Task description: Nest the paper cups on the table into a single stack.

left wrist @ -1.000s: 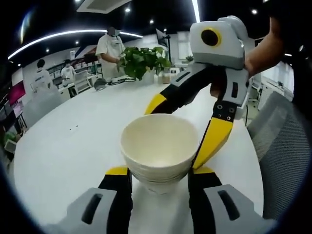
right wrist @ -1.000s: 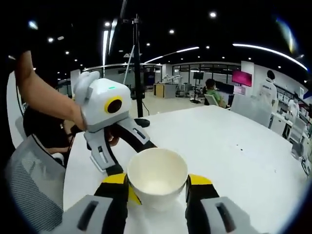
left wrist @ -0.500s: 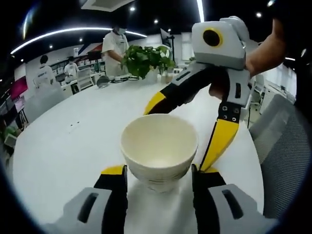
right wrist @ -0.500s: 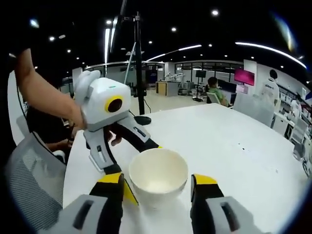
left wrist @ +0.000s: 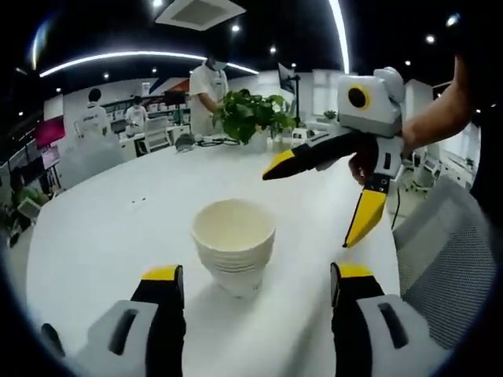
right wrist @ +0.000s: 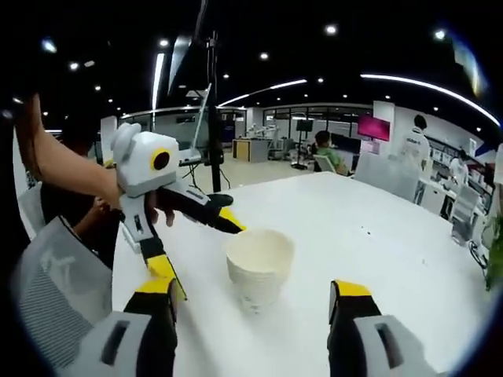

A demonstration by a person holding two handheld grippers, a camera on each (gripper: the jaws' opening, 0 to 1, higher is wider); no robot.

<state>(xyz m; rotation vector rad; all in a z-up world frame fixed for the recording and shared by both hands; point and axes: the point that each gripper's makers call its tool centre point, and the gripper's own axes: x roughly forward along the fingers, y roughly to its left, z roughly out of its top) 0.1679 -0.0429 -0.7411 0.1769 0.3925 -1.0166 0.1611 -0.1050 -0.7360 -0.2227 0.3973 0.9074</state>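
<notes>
A stack of cream paper cups [left wrist: 233, 243] stands upright on the white table [left wrist: 102, 228]. My left gripper [left wrist: 258, 273] is open, its yellow tips wide on either side of the stack and drawn back from it, touching nothing. My right gripper [left wrist: 314, 200] hangs open above and to the right of the stack, held by a hand. In the right gripper view the same stack [right wrist: 259, 263] sits between and beyond the spread tips of my right gripper [right wrist: 253, 287]. There the left gripper [right wrist: 200, 250] stands open just left of the stack.
A leafy potted plant [left wrist: 251, 114] stands at the table's far edge, with people behind it. Grey mesh chairs [left wrist: 448, 259] [right wrist: 55, 275] flank the table's near side. A black pole stand [right wrist: 212, 118] rises beyond the table [right wrist: 393, 236]. A person's forearm [right wrist: 71, 169] holds the left gripper.
Both grippers have opened wider and pulled back from the cup stack, which now stands free on the table. The right gripper has lifted away from the rim.
</notes>
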